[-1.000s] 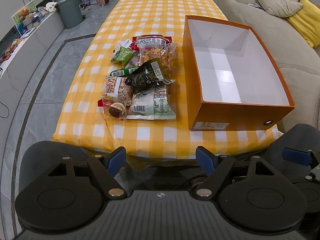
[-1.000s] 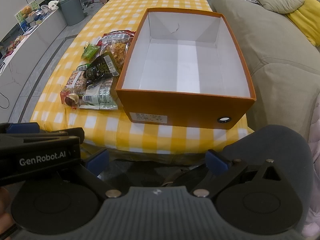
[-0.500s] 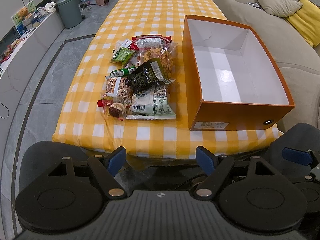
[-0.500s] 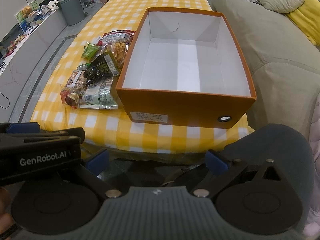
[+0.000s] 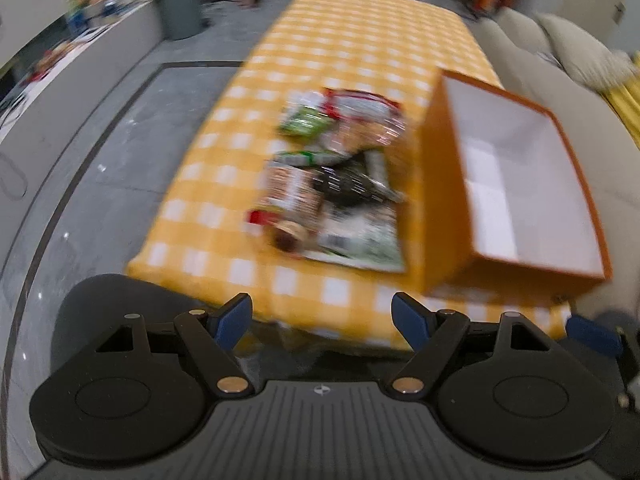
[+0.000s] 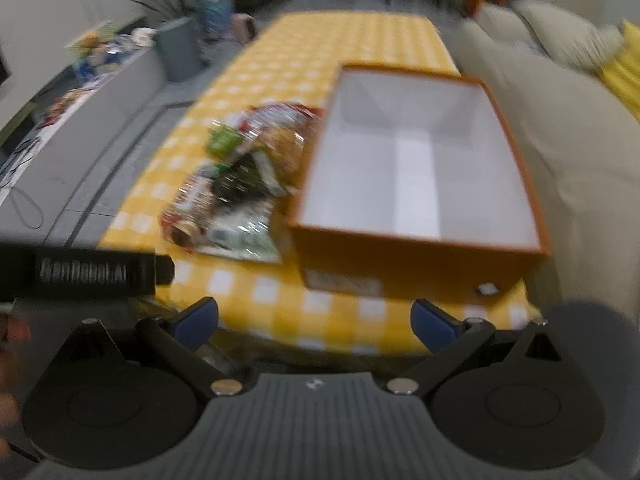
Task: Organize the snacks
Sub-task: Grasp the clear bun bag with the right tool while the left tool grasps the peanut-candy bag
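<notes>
A: Where are the snacks (image 5: 332, 184) found, and why is the orange box (image 5: 516, 184) set where it is?

B: The packets are heaped together on the checked tablecloth (image 5: 360, 40), towards the near end of the table. The box is stood just beside the heap, along the table's right edge, with its open top upward and its white inside bare. It is judged that this placing allows each packet to be carried across a short way and dropped in.

A: How is the left gripper (image 5: 322, 316) held?

B: It is held short of the near table edge, aimed at the heap, with its blue-tipped fingers spread wide and nothing between them. A reach for one of the nearest packets is suggested, perhaps the pale flat one (image 5: 360, 236) at the front of the heap, though the view is blurred and no packet can be read.

A: And the right gripper (image 6: 316, 320)?

B: It is likewise spread wide and empty, held at the near table edge and pointed more at the box (image 6: 420, 176) than at the packets (image 6: 236, 184). The task is judged to be at its very beginning: no packet is seen in the box.
</notes>
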`<state>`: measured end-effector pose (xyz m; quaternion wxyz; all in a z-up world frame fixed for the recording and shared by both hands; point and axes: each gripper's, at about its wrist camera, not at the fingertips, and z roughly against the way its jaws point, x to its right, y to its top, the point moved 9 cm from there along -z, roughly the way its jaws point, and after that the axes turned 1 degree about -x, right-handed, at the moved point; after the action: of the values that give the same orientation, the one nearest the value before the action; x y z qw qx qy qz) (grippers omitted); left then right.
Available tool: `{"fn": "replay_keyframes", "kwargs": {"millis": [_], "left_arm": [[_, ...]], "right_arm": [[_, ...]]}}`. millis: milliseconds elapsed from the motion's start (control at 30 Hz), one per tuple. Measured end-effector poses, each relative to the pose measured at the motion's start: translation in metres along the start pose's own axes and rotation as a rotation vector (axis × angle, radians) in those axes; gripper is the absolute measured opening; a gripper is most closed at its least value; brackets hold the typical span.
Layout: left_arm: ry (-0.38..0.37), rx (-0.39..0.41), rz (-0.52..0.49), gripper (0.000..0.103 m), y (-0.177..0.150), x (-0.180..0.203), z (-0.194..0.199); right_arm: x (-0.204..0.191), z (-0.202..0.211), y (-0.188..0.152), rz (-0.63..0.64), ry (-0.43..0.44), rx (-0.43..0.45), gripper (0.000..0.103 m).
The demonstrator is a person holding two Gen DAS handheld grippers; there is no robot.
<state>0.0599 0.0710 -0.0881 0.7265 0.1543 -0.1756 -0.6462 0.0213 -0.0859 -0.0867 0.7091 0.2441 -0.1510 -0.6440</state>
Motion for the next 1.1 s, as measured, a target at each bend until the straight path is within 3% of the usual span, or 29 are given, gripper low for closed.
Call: {"fn": "replay_keyframes", "kwargs": {"millis": [100,267,400,467,833,933,1100], "left_arm": [[0.027,0.025,0.088,0.093,0.010,-0.031,-0.006],[0.026,0.047,0.193,0.093,0.018,-0.074,-0.025],[0.040,0.041,0.208,0.093,0.018,-0.089,-0.043],[0.033,0.030,0.225,0.093,0.016,-0.096,-0.052],[-0.009,-0.066,0.369,0.093,0.006,-0.136,-0.084],[-0.017,-0.057,0.370,0.093,0.007,-0.138,-0.083],[-0.012,-0.066,0.365,0.093,0.009,-0.139,-0.089]], "right_arm": [[-0.023,-0.008,0.003,0.051,0.043,0.044,0.099],[-0.059,-0.028,0.006,0.142,0.087,0.084,0.082],[-0.080,-0.048,0.014,0.208,0.078,0.094,0.074],[-0.088,-0.061,0.021,0.229,0.083,0.084,0.063],[-0.148,-0.125,0.043,0.439,0.152,0.074,0.064],[-0.160,-0.147,0.042,0.519,0.148,0.035,0.071],[-0.166,-0.175,0.046,0.558,0.160,0.010,0.071]]}}
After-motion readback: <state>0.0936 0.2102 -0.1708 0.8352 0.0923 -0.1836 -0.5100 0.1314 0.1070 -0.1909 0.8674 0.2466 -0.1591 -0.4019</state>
